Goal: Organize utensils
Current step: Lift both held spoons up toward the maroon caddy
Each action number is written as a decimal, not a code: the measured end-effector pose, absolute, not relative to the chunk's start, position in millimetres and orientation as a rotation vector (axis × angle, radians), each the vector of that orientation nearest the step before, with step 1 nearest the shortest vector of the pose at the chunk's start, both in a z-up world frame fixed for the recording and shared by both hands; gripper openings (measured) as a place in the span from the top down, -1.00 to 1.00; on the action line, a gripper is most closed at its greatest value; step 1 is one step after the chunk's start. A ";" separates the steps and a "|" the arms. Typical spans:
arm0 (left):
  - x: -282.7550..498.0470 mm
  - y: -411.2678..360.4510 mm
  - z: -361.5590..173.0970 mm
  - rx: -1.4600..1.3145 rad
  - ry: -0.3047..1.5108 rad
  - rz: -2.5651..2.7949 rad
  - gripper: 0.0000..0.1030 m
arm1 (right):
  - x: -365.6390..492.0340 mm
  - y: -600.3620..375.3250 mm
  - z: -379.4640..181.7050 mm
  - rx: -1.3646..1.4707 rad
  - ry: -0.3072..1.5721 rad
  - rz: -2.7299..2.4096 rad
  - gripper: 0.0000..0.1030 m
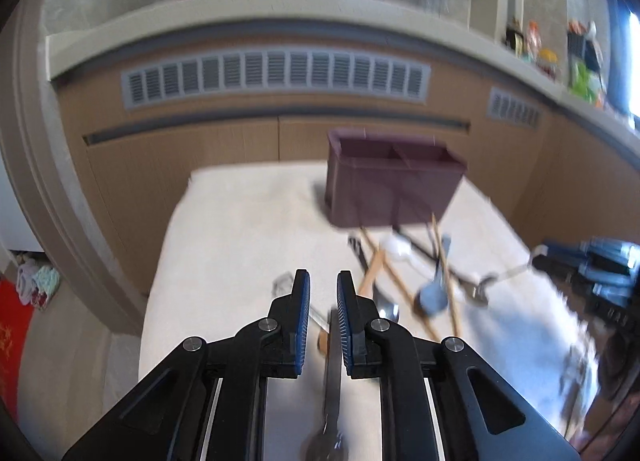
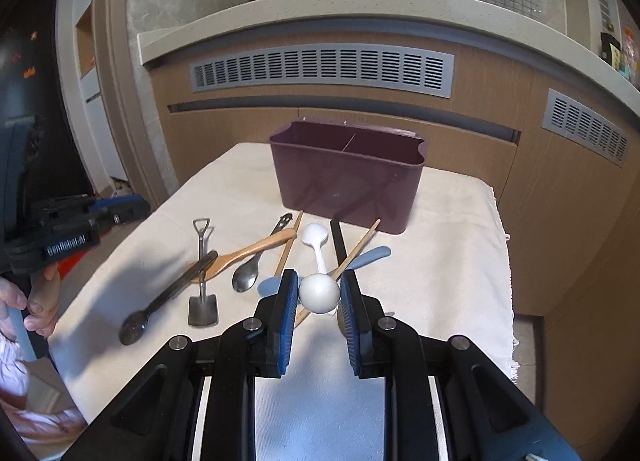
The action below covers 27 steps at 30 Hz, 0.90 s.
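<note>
**A:** What did the right gripper (image 2: 319, 276) have?

**B:** Its blue pads were closed on the round bowl of a white plastic spoon (image 2: 319, 293), one pad on each side of it. A white handle ran from that bowl toward another white bowl lying nearer the holder. I could not tell whether that was one piece or two.

**A:** And the left gripper (image 1: 323, 276)?

**B:** Its jaws stood narrow, with a slim gap between the pads. In its own view, the handle of a long black spoon (image 2: 168, 297) showed through that gap. The right view showed that spoon lying on the cloth with the left gripper off to the side, so nothing was pinched.

**A:** Where was the holder?

**B:** The dark purple rectangular plastic utensil holder (image 2: 348, 185) stood upright at the far end of the cream cloth-covered table (image 2: 448, 261). A divider split it into two compartments.

**A:** And the loose utensils?

**B:** They were scattered on the cloth in front of the holder.
- A small metal shovel-shaped spoon (image 2: 203, 301) lay just beside the black spoon.
- A wooden spoon (image 2: 248, 251) had the tip of the black handle resting across it.
- A shiny metal spoon (image 2: 246, 279) lay beside the wooden one.
- Wooden chopsticks (image 2: 356, 249) lay crossed over a pale blue spoon (image 2: 374, 255).
</note>
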<state>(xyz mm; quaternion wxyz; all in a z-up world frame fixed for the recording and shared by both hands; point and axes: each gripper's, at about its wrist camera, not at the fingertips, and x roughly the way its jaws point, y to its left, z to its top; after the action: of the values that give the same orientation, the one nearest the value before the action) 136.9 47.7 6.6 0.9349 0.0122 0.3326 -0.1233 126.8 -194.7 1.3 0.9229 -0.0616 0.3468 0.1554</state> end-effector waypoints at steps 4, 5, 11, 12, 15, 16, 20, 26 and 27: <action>131.2 33.1 -24.3 0.128 0.798 -0.300 0.41 | 123.7 -195.4 -1.2 -0.132 0.716 0.319 0.61; 131.6 30.3 -30.1 0.141 0.818 -0.308 0.39 | 123.4 -195.4 -1.0 -0.133 0.716 0.317 0.61; 158.8 18.3 -61.3 0.186 0.936 -0.290 0.39 | 122.4 -197.9 0.3 -0.124 0.719 0.308 0.61; 164.7 18.2 -65.1 0.188 0.955 -0.287 0.39 | 122.4 -198.6 0.2 -0.121 0.720 0.307 0.61; 174.5 21.1 -73.7 0.163 0.983 -0.273 0.45 | 121.1 -200.3 0.9 -0.112 0.720 0.300 0.61; 173.8 22.4 -73.0 0.152 0.974 -0.276 0.69 | 119.6 -200.6 2.2 -0.112 0.716 0.299 0.61; 159.7 26.0 -51.9 0.088 0.896 -0.293 0.76 | 113.3 -200.0 9.2 -0.118 0.695 0.301 0.61; 128.0 19.6 -0.6 0.049 0.729 -0.312 0.76 | 101.6 -198.8 24.1 -0.112 0.658 0.312 0.61; 125.1 18.4 6.1 0.039 0.707 -0.317 0.76 | 99.7 -198.7 27.6 -0.109 0.651 0.314 0.61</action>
<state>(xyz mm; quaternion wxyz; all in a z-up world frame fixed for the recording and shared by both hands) 125.1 18.4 6.1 0.9257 0.0192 0.3446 -0.1546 99.7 -198.7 27.6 0.9340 -0.0535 0.3181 0.1537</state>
